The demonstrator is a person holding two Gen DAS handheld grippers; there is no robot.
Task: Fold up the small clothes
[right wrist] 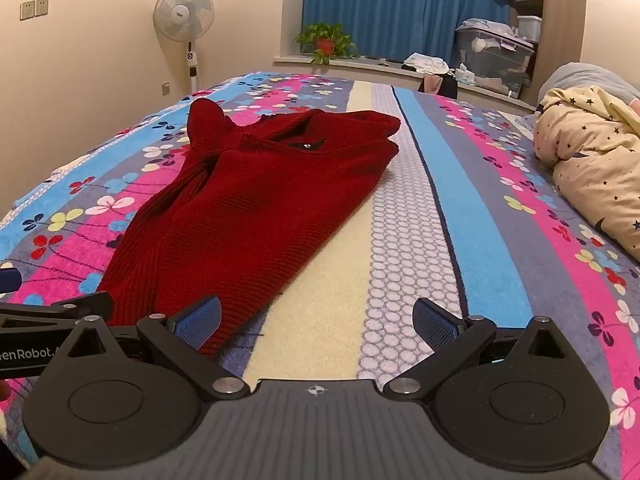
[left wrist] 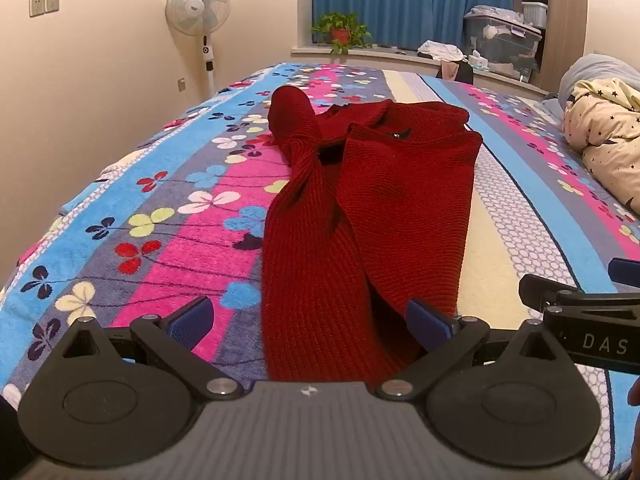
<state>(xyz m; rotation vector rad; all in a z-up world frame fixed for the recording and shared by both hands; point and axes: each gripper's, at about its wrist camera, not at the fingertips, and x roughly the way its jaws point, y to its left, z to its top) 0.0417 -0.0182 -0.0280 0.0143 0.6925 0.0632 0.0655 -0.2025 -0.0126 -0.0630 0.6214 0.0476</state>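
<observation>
A dark red knitted sweater [left wrist: 360,208] lies lengthwise on the striped flowered bedspread [left wrist: 160,220], folded in along its length, with a sleeve bunched up at its far left. It also shows in the right wrist view [right wrist: 256,208]. My left gripper [left wrist: 312,320] is open, its blue pads either side of the sweater's near hem, low over it. My right gripper [right wrist: 318,322] is open and empty over the bedspread [right wrist: 460,220], just right of the hem's near corner. The right gripper shows at the edge of the left wrist view [left wrist: 580,300].
A rolled star-print quilt [right wrist: 592,168] lies along the bed's right side. Beyond the bed stand a fan [left wrist: 199,12], a potted plant [left wrist: 340,32] on the window ledge, blue curtains and storage boxes [left wrist: 504,44].
</observation>
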